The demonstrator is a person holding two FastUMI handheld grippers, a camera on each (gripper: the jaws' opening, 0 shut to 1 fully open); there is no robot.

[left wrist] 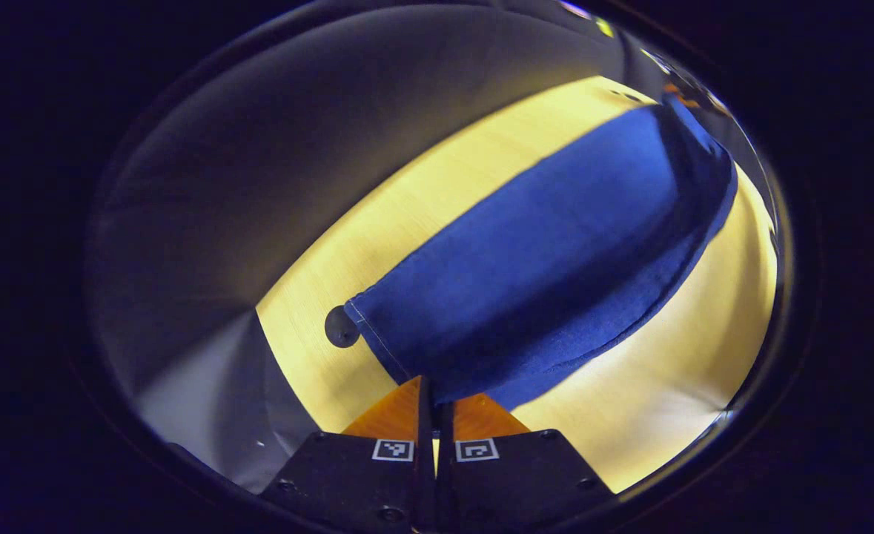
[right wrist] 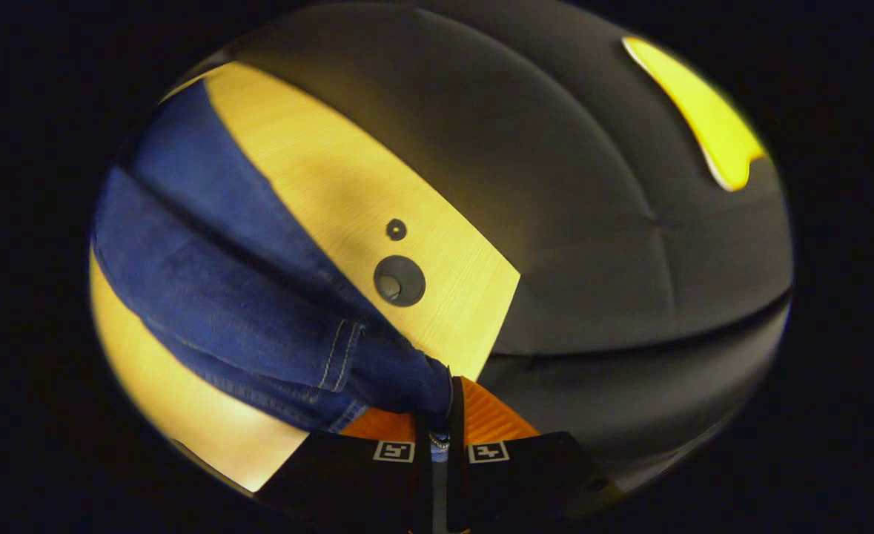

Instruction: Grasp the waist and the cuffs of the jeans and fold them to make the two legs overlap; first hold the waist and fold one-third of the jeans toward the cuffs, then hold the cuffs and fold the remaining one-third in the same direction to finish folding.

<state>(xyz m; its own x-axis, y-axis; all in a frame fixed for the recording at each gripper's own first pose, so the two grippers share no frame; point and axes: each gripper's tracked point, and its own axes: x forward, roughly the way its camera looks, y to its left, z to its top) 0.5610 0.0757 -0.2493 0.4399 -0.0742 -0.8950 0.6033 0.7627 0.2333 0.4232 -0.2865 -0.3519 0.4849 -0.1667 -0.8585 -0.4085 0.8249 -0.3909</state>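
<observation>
Both grippers pinching denim, jeans (left wrist: 548, 252) draped over the wooden table (left wrist: 377, 222).
Left gripper (left wrist: 434, 404) nips just a cuff corner, right gripper (right wrist: 442, 423) clamps the waist end; honestly, that thin bite could slip mid-fold and leave the legs skewed.

A pale wooden table (left wrist: 377, 245) is seen under bright light, its grain running lengthwise. A round dark cap (left wrist: 341, 327) is set flush in its top near one end. In the right gripper view, a larger round grommet (right wrist: 399, 281) and a small dark ring (right wrist: 396, 229) are set close together near the table's corner (right wrist: 481, 297).
</observation>
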